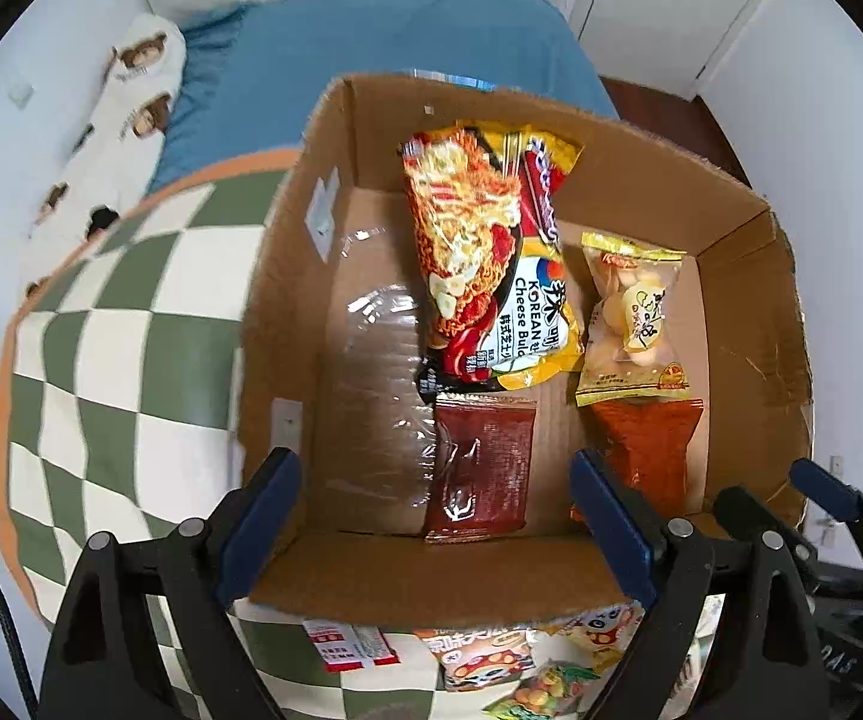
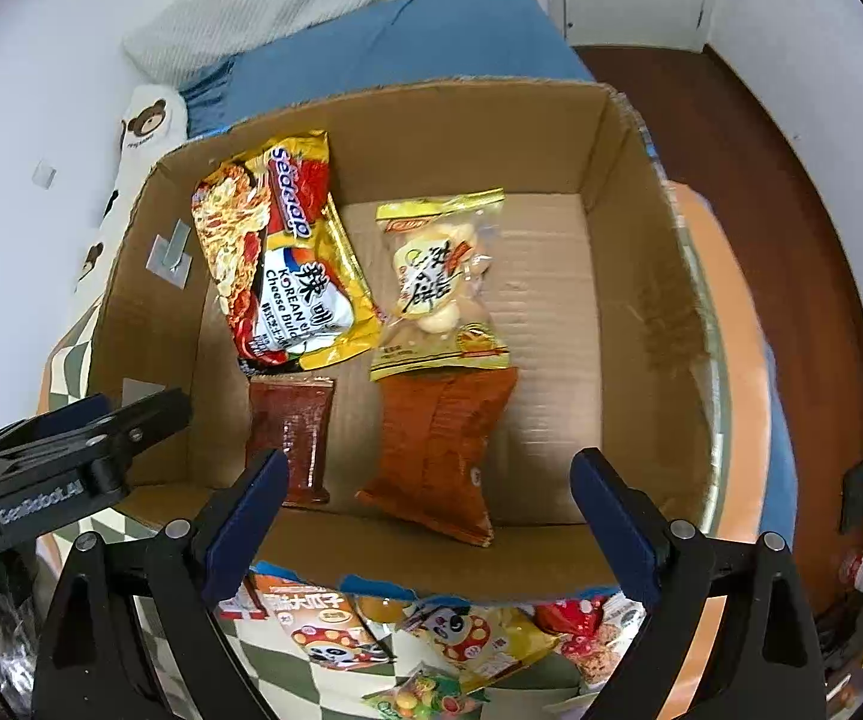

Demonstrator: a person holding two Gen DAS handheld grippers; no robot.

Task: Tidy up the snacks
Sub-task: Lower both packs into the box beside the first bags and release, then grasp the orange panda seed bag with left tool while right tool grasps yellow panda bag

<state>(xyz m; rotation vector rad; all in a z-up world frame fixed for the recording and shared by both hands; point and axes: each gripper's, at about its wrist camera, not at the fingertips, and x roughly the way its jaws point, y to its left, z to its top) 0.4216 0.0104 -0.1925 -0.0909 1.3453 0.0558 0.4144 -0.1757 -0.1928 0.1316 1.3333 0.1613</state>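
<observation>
Open brown cardboard box (image 1: 755, 228) (image 2: 641, 276) on a green-and-white checkered cloth (image 1: 131, 324) (image 2: 263, 654), four snack packets lying flat on its floor. At far left inside, a yellow-and-red packet of Korean cheese instant noodles (image 1: 491, 258) (image 2: 281, 258), its far end leaning up against the far wall. Just near of it, touching its near edge, a small dark red sauce-like sachet (image 1: 482, 468) (image 2: 290, 432). To the right, a clear yellow-trimmed bag of pale round crackers (image 1: 635, 324) (image 2: 437, 288), overlapping the far end of an orange-red crinkled snack bag (image 1: 653, 450) (image 2: 437, 450) lying near of it. Right part of the box floor bare corrugated card. Left gripper (image 1: 434, 531) hovering over the near wall of the box, blue-padded jaws spread wide apart, nothing between them. Right gripper (image 2: 428, 531) likewise above the near wall, jaws wide apart, holding nothing. Outside the box, on the cloth near of the wall, a loose pile of more snack packets (image 1: 527, 666) (image 2: 407, 642), among them cartoon-printed orange and yellow bags. Beyond the box, a blue bedsheet (image 1: 341, 78) (image 2: 407, 42).
</observation>
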